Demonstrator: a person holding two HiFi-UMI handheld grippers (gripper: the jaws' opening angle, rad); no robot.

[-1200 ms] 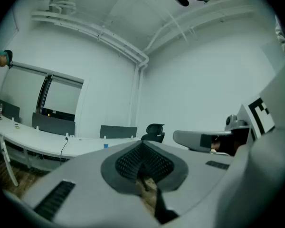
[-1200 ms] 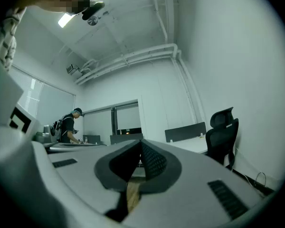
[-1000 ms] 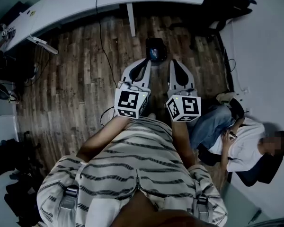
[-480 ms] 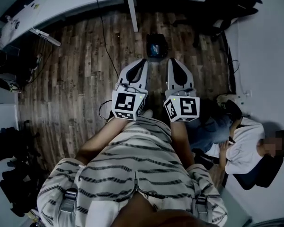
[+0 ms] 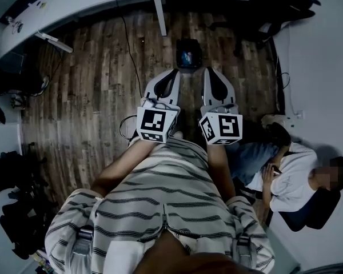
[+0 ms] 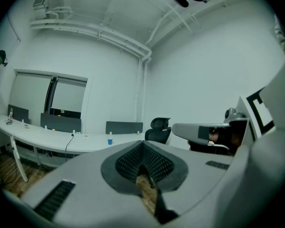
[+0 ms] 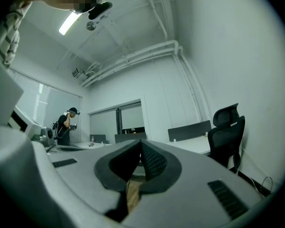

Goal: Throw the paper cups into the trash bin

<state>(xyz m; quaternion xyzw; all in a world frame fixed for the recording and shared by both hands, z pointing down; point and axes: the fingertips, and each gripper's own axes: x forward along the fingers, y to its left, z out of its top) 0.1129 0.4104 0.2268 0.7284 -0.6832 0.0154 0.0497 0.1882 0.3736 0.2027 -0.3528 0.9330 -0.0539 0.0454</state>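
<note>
In the head view both grippers are held side by side in front of a person in a striped shirt, pointing level over the wooden floor. My left gripper (image 5: 170, 73) is shut with nothing in it; its dark pads meet (image 6: 143, 146). My right gripper (image 5: 212, 72) also looks shut and empty, its pads together (image 7: 140, 145). A small black bin (image 5: 188, 57) stands on the floor just beyond the two tips. In the left gripper view a small blue cup (image 6: 109, 140) stands on the long white desk (image 6: 61, 139). No cup is held.
A curved white desk (image 5: 74, 4) runs along the far side, with a cable (image 5: 128, 56) trailing over the floor. A black office chair (image 5: 274, 4) stands at the far right. One person sits at the right (image 5: 291, 176); another stands far off (image 7: 66, 125).
The desk has slid slightly toward the top of the head view. Both grippers stay side by side and shut, a little closer to the bin.
</note>
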